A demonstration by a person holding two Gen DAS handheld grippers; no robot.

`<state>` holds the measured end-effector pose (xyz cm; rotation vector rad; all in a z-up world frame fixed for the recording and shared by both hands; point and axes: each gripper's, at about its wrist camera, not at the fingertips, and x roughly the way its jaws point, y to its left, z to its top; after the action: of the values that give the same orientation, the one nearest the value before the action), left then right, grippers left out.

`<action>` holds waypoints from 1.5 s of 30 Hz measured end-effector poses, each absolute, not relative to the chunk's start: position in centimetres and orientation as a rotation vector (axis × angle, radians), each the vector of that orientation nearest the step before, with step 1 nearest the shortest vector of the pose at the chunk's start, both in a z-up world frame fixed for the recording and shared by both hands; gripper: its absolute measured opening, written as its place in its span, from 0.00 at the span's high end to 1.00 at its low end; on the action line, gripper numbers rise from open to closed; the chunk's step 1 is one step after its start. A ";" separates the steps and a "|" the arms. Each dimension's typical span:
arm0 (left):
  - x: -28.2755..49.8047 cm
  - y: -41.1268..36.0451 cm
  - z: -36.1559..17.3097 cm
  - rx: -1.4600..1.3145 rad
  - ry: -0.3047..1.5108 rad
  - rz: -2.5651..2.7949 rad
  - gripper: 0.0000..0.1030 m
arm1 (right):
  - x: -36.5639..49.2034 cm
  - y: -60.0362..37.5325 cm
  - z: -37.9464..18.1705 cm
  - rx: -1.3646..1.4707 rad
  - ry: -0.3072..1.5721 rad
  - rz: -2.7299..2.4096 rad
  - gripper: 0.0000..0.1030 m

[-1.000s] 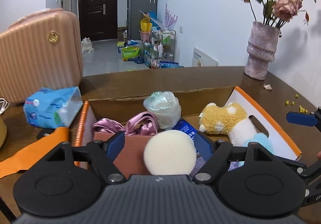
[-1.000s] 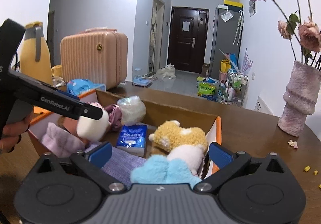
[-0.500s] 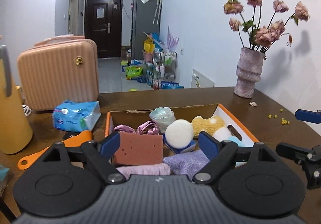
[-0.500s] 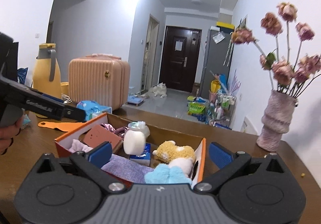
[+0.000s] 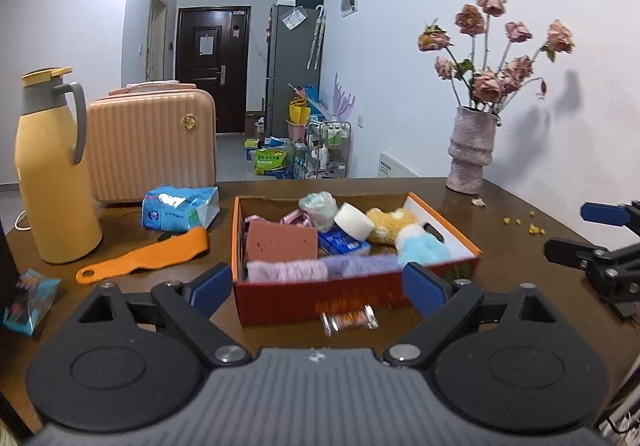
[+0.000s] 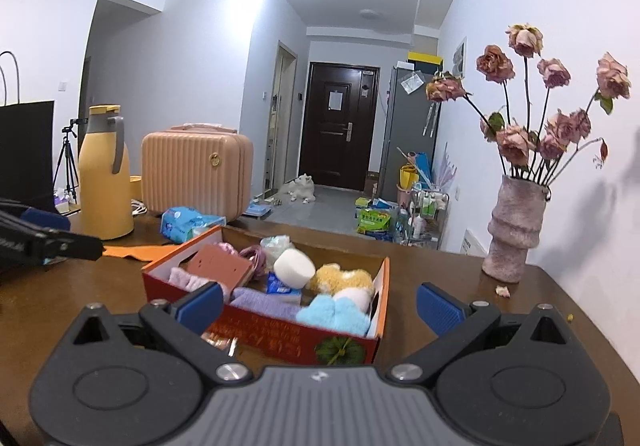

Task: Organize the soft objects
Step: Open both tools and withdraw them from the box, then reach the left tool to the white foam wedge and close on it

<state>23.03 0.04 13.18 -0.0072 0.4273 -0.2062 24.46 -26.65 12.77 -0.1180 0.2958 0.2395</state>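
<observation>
On the brown table (image 5: 520, 214), your left gripper (image 5: 318, 286) hangs short of the orange box (image 5: 320, 296), its jaws opening with nothing held between them. Your right gripper (image 6: 320, 306) is spread wide and empty too. Inside the box lie the white sponge roll (image 5: 354, 221), brick-red sponge (image 5: 280, 243), plush toy (image 5: 390, 224) and folded cloths (image 5: 286, 271). Bare wood runs right toward the vase (image 5: 471, 150); a thermos (image 5: 54, 174) and orange strip (image 5: 148, 258) crowd the left. A blurred wrapper (image 5: 348, 319) sits below the box front.
</observation>
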 end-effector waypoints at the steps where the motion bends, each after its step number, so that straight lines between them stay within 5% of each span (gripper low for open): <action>1: 22.1 -0.1 12.8 -0.004 0.427 -0.211 0.09 | 24.0 -26.6 12.5 -0.117 0.301 0.241 0.00; 14: 16.5 -0.6 6.5 -0.021 0.544 -0.258 0.09 | 19.1 -24.9 6.4 -0.039 0.367 0.309 0.00; 31: 23.5 -4.5 2.7 -0.019 0.670 -0.333 0.10 | 22.6 -25.8 2.4 0.025 0.488 0.304 0.00; 38: 28.3 -6.6 1.3 -0.021 0.717 -0.335 0.38 | 25.4 -26.7 2.0 0.046 0.521 0.290 0.00; 41: 29.7 -6.7 0.7 -0.024 0.741 -0.343 0.66 | 26.3 -26.8 2.1 0.046 0.528 0.294 0.00; 45: 30.0 -5.7 1.1 -0.035 0.715 -0.362 0.69 | 28.0 -26.2 1.8 0.037 0.547 0.304 0.00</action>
<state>30.02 -5.73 1.11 -0.0350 0.7152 -0.3616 27.96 -26.19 1.84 0.0367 0.5474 0.3038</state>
